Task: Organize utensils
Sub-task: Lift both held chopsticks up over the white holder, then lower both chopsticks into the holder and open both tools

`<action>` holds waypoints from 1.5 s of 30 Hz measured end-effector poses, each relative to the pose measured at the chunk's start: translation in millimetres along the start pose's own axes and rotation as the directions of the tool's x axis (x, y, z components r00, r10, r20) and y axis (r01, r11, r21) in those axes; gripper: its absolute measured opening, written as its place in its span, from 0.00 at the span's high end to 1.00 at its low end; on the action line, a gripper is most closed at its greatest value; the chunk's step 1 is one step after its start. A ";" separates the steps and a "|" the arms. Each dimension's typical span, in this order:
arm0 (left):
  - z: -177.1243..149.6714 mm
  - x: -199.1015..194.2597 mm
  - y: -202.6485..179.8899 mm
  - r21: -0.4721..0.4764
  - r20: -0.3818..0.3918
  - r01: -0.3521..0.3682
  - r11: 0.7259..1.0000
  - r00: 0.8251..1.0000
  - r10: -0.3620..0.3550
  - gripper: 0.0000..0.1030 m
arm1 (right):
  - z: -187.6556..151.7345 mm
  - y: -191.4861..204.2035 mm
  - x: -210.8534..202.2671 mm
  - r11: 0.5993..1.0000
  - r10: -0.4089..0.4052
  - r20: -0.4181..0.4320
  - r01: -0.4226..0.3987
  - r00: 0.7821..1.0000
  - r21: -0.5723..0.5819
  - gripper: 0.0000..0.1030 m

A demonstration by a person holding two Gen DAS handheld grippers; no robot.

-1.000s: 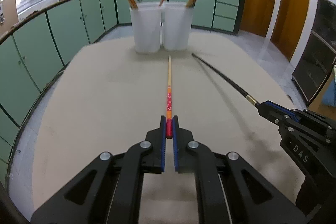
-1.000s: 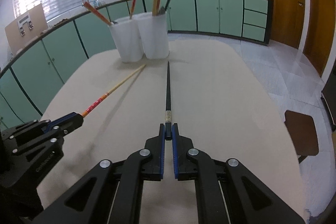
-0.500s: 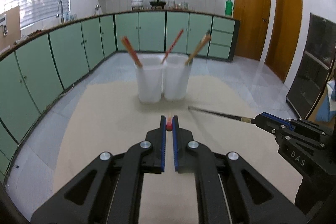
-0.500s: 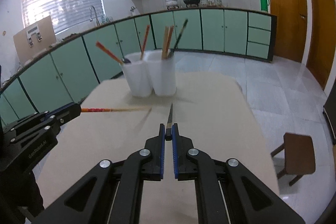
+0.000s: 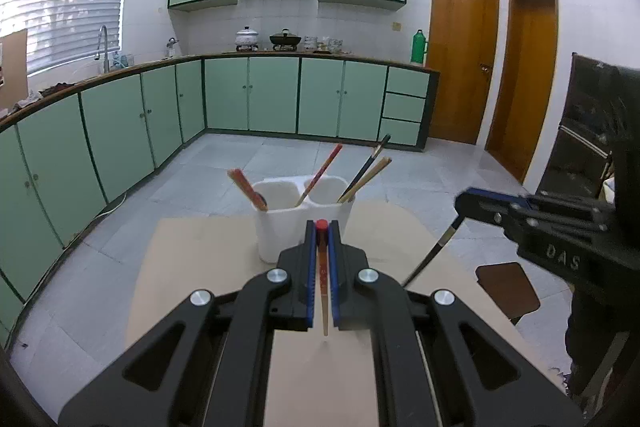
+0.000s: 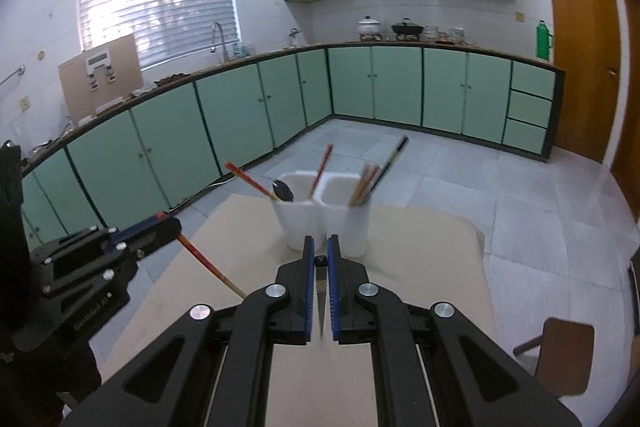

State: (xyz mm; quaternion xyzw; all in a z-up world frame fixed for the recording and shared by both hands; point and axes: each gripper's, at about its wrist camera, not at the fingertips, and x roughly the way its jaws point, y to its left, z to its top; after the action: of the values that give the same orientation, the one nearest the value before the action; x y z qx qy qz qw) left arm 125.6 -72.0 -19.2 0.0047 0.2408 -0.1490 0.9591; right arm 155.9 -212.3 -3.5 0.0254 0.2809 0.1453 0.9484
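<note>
My left gripper (image 5: 321, 227) is shut on the red end of a red-and-wood chopstick (image 5: 323, 291), which hangs down between the jaws toward the table. My right gripper (image 6: 320, 255) is shut on the top of a black chopstick (image 6: 321, 297), also hanging tip down. Each gripper shows in the other view: the right one (image 5: 464, 201) with its black chopstick (image 5: 430, 255), the left one (image 6: 170, 227) with its red chopstick (image 6: 208, 263). Ahead stand two white cups (image 5: 304, 223), joined side by side, holding several chopsticks and a dark spoon (image 6: 283, 190).
The beige table (image 5: 192, 267) carries the cups near its far edge. A brown stool (image 5: 506, 289) stands on the tiled floor to the right. Green cabinets line the far wall and the left side, with orange doors at the right.
Both grippers have risen well above the table, lifting their chopsticks off it. The chopsticks, which lay pointing forward, now hang tip down. The cups appear lower and farther below me.
</note>
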 end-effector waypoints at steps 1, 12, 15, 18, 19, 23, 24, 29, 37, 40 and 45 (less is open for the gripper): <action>3.3 -0.3 0.7 -0.001 0.003 0.006 1.000 1.000 -0.006 0.95 | 4.7 -0.2 -0.3 1.000 0.003 0.002 -0.003 1.000 -0.007 0.94; 63.9 -13.8 8.7 0.029 0.121 0.018 0.999 0.992 -0.021 0.95 | 81.3 7.1 -10.3 0.998 -0.002 0.141 0.011 0.990 -0.069 0.94; 85.7 -12.4 8.5 0.045 0.171 -0.007 0.999 0.985 -0.001 0.96 | 105.1 3.7 -5.9 0.998 -0.014 0.193 0.024 0.981 -0.051 0.94; 105.0 -3.6 9.0 0.041 0.201 -0.012 0.999 0.980 0.004 0.95 | 125.2 0.7 4.4 0.997 -0.051 0.239 0.064 0.970 -0.048 0.94; 110.9 1.3 8.9 0.041 0.209 -0.017 0.999 0.978 0.008 0.95 | 130.0 -0.4 8.4 0.997 -0.050 0.244 0.062 0.968 -0.042 0.94; 126.1 24.1 7.9 0.045 0.226 -0.041 0.998 0.974 0.029 0.96 | 151.3 -8.4 26.6 0.997 -0.067 0.275 0.078 0.959 -0.027 0.94; 128.7 28.8 8.1 0.046 0.229 -0.043 0.998 0.973 0.031 0.96 | 155.8 -10.0 32.1 0.996 -0.071 0.282 0.081 0.957 -0.026 0.94; 134.3 54.2 5.3 0.067 0.225 -0.059 0.996 0.974 0.043 0.96 | 161.1 -13.1 54.0 0.993 -0.094 0.293 0.109 0.951 -0.035 0.94; 128.0 82.1 15.0 0.064 0.182 -0.063 0.996 0.982 0.051 0.96 | 164.3 -24.3 61.5 0.998 -0.065 0.302 0.068 0.951 0.002 0.94; 125.7 88.5 19.5 0.055 0.170 -0.060 0.997 0.984 0.049 0.95 | 166.1 -26.2 64.5 0.997 -0.072 0.305 0.075 0.950 0.004 0.94; 122.3 97.2 22.9 0.054 0.163 -0.064 0.997 0.985 0.054 0.95 | 156.6 -30.5 84.7 0.997 -0.082 0.267 0.079 0.960 0.021 0.94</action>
State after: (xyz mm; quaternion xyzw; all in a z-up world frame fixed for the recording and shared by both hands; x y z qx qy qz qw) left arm 270.2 -87.6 42.4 0.0279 0.1574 -0.1273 0.9789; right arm 316.2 -211.7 79.8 0.0382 0.1519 0.1004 0.9825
